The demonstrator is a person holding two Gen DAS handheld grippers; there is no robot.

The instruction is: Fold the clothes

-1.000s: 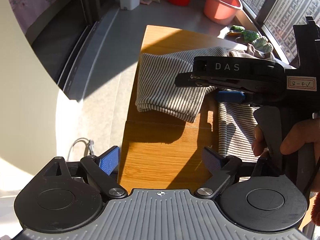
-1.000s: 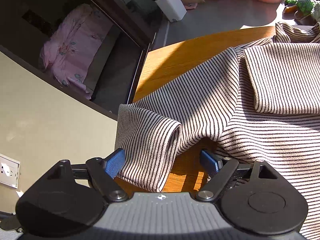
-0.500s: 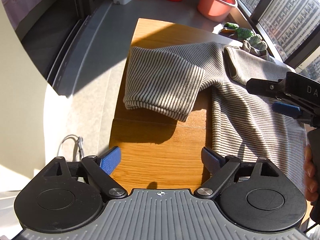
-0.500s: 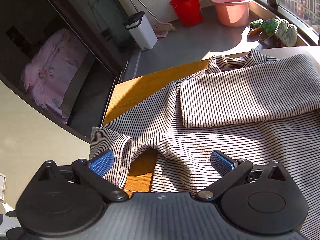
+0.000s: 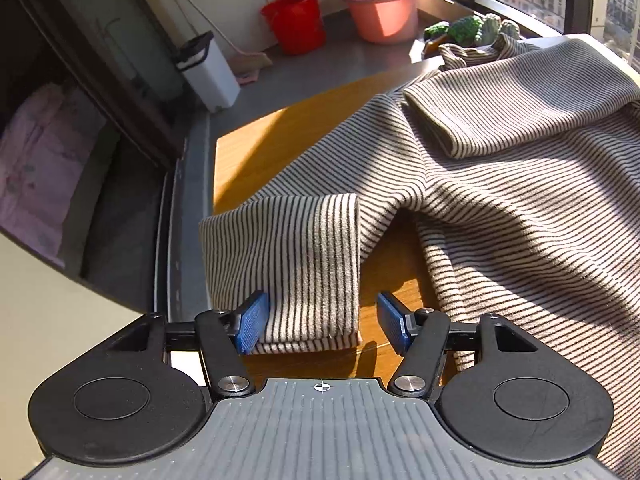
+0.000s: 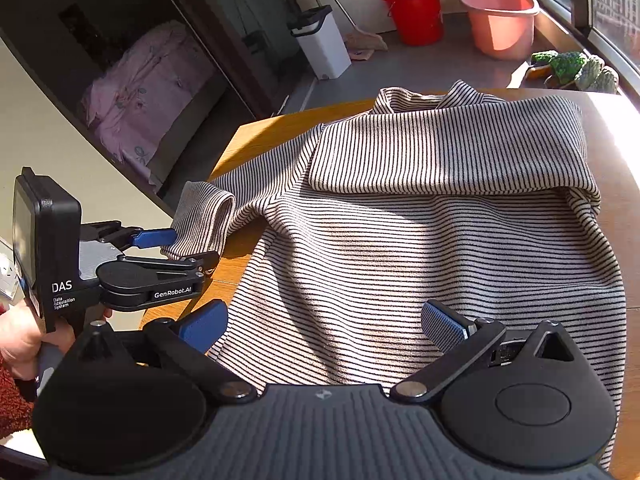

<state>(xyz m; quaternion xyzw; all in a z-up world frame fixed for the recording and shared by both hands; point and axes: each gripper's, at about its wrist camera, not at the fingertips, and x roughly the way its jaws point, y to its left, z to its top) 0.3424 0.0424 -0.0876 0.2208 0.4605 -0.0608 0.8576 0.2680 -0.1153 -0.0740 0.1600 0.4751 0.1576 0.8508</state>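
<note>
A beige top with thin dark stripes (image 6: 420,248) lies spread on a wooden table (image 5: 256,148). One sleeve (image 6: 448,152) is folded across its chest. The other sleeve's cuff end (image 5: 288,264) lies at the table's left edge. My left gripper (image 5: 324,322) is open with the cuff end between its blue pads; it also shows in the right wrist view (image 6: 176,246). My right gripper (image 6: 326,326) is open, low over the hem of the top, holding nothing.
The table's left edge (image 5: 212,184) drops to a grey floor. A pink basin (image 5: 380,4), red bucket (image 5: 296,20) and white bin (image 5: 206,72) stand beyond. Green plants (image 6: 572,66) sit by the window at the far right.
My left gripper has come down and forward until the sleeve cuff lies between its open fingers. My right gripper has pulled away from that sleeve to the hem side.
</note>
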